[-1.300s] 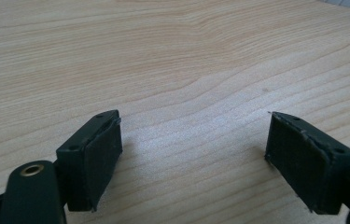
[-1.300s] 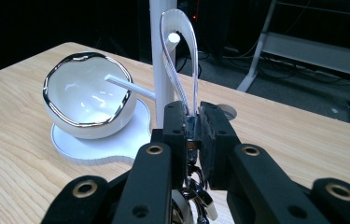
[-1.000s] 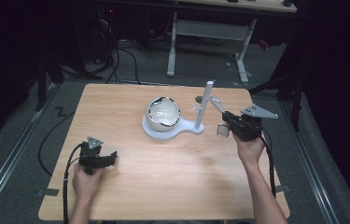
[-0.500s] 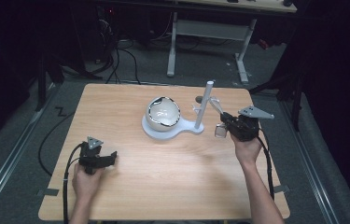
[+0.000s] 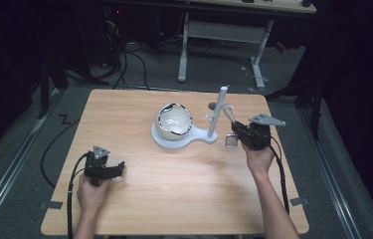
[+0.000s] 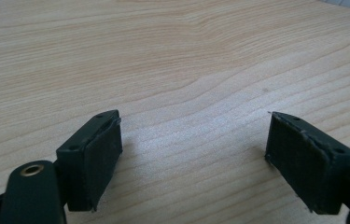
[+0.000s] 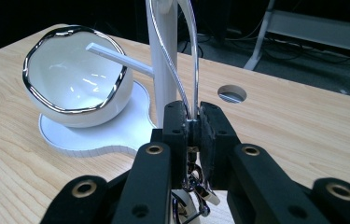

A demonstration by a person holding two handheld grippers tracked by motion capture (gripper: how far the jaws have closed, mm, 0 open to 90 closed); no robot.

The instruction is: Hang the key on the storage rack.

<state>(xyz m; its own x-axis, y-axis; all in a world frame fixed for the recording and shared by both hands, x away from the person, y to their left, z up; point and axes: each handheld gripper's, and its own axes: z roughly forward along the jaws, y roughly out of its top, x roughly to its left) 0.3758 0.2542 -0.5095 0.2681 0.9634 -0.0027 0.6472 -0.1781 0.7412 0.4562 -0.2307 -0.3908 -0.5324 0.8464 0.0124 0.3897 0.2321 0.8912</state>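
Note:
A white jewellery stand [image 5: 183,137] sits mid-table, with an upright post [image 5: 217,113] and a white silver-rimmed bowl [image 5: 173,120] on its base. My right gripper [image 5: 234,128] is just right of the post, shut on a thin silver wire loop [image 7: 182,56] that rises beside the post [image 7: 163,70]. A small chain and clasp [image 7: 199,184] hang below the jaws, and a square tag [image 5: 231,142] dangles under the gripper. A short white peg [image 7: 116,58] sticks out of the post over the bowl [image 7: 77,84]. My left gripper [image 5: 121,168] rests open at the front left, with bare wood between its pads [image 6: 99,158].
The wooden table [image 5: 184,199] has a round cable hole [image 7: 232,93] behind the stand. Black cables trail from both grippers off the front edge. A desk frame [image 5: 219,35] and floor cables lie beyond the table's far edge.

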